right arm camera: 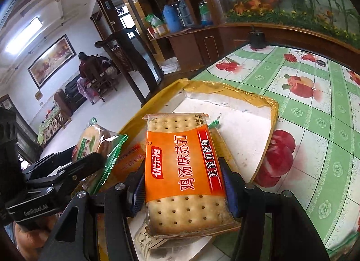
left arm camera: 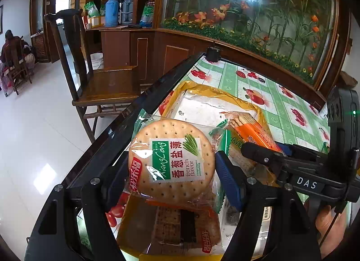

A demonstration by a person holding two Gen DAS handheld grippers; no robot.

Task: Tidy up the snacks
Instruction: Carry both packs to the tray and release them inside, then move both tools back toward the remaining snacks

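A: Left hand-held gripper (left arm camera: 171,176)?
B: Clamped on the round scallion cracker pack (left arm camera: 171,163), above the gold tray (left arm camera: 227,93) at the tabletop (left arm camera: 290,105) left edge.
A: Right hand-held gripper (right arm camera: 184,191)?
B: Clamped on the orange soda cracker pack (right arm camera: 185,171), over the same tray.

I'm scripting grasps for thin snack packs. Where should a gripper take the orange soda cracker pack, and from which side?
Across its two long edges, near the middle, approaching along its length. The orange soda cracker pack is flat and rectangular, so its narrow width fits between the fingers, as the right gripper holds it now.
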